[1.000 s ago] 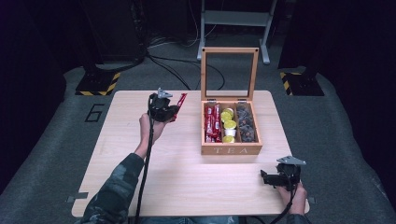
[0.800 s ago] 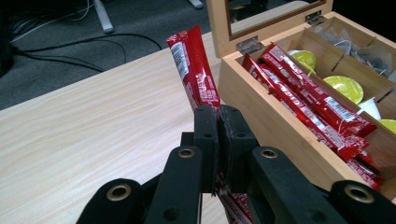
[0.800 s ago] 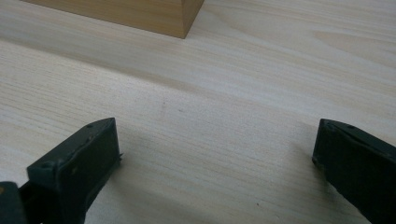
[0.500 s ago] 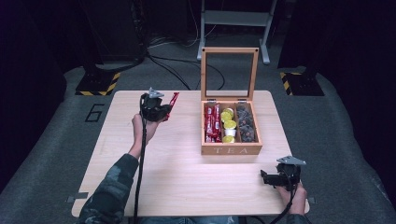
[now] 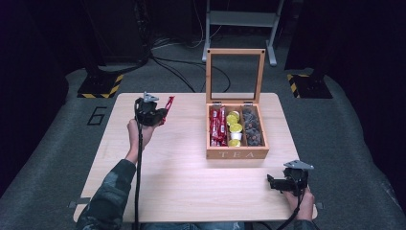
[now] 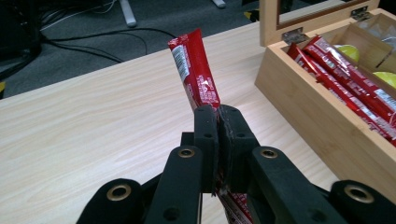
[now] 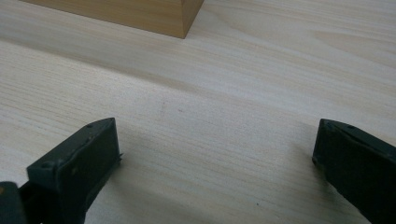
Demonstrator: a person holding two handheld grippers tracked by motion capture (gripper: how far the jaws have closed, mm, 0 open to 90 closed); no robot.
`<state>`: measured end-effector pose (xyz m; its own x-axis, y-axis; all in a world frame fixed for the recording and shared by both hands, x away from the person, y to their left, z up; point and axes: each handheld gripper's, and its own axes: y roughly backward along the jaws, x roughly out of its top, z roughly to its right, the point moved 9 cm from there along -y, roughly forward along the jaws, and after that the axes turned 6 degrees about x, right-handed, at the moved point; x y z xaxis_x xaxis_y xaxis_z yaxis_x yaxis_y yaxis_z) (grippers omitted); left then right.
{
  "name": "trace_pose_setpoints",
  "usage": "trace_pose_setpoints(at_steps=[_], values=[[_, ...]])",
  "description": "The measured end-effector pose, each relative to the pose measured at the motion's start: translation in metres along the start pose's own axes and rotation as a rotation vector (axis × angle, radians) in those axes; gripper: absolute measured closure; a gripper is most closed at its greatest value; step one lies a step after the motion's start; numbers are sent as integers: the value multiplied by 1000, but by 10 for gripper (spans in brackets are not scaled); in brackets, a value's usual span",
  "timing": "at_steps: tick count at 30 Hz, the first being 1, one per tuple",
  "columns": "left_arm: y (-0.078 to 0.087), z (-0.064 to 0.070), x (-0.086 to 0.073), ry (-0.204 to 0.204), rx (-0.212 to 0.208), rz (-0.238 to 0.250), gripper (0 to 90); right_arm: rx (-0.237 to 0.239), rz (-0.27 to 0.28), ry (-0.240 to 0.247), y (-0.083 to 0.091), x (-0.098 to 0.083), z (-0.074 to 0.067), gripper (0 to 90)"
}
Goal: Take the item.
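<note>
Red stick packet [image 6: 196, 77] upright, long axis vertical, in left hand-held gripper [image 6: 218, 135].

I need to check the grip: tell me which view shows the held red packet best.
The left gripper view: the red packet fills the centre, pinched by the left gripper. The high view shows it small; the right gripper view looks at the table.

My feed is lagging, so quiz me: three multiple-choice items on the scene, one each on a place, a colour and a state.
1. Where is the right gripper?
A. in the box
B. at the table's near right corner
C. on the floor

2. What colour is the packet in the left gripper?
A. red
B. blue
C. green

3. How is the box lid?
A. shut
B. lying flat
C. standing open

B: it sits by the near right edge, short of the box.
A: red wrapper between shut jaws.
C: its frame stands upright.
</note>
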<state>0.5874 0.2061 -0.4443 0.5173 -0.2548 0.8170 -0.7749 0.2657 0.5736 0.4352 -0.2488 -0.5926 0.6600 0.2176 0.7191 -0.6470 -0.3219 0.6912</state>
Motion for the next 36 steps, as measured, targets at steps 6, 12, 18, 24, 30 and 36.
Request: trace_pose_setpoints(at_steps=[6, 12, 18, 24, 30, 36], values=[[-1, -11, -7, 18, 23, -6, 859, -1, 0, -2, 0, 0, 0, 0], [-2, -24, -14, 34, 40, -10, 859, -2, 0, -2, 0, 0, 0, 0], [-5, -33, -21, 56, 58, -9, 860, -2, 0, -2, 0, 0, 0, 0], [-12, -38, -34, 69, 70, -27, 860, -2, 0, -2, 0, 0, 0, 0], [-16, -46, -44, 89, 82, -41, 860, -2, 0, -2, 0, 0, 0, 0], [-22, -56, -55, 114, 102, -56, 861, -2, -1, -2, 0, 0, 0, 0]])
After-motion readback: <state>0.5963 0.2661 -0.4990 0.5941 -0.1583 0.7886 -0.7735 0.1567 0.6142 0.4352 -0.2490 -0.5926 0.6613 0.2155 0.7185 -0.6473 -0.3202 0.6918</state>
